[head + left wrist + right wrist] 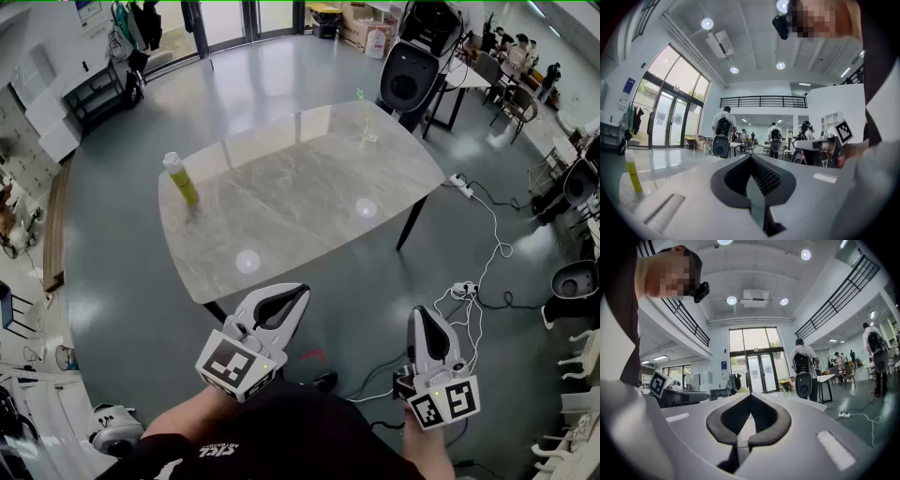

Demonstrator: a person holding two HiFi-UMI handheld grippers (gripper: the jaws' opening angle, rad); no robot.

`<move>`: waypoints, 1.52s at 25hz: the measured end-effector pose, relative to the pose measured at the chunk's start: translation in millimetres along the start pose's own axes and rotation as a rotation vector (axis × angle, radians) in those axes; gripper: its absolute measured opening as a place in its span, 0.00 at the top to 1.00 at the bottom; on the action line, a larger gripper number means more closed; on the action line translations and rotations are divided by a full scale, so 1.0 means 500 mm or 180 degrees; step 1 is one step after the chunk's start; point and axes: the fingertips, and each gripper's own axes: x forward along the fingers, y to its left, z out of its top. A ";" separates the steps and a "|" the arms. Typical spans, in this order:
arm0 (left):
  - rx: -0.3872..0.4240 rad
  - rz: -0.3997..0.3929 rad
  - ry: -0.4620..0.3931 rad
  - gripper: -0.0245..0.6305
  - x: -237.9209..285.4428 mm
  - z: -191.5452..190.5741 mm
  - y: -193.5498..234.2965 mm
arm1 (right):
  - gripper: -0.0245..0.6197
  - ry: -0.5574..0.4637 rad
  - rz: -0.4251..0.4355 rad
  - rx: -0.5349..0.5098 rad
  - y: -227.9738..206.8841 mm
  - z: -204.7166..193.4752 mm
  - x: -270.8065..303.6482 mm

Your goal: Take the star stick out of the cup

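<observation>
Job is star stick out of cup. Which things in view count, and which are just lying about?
For the job:
- star stick
- cup, far corner of the table
- left tongs and right tongs, both shut and empty

Lying about:
- yellow bottle on the table
- power strip on the floor

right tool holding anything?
No. In the right gripper view the right tool has its jaws shut on each other, with nothing between them.
</observation>
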 end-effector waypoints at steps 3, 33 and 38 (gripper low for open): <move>0.0030 0.0076 -0.0081 0.96 0.009 -0.007 0.002 | 0.94 -0.0009 0.0001 0.0003 -0.016 -0.008 -0.007; 0.0044 -0.0103 -0.0109 0.96 0.394 0.001 -0.008 | 0.94 0.0038 -0.0024 0.0408 -0.348 -0.003 0.076; 0.0039 -0.0054 -0.0080 0.96 0.483 0.013 0.078 | 0.94 0.0081 0.0032 0.0392 -0.406 0.018 0.209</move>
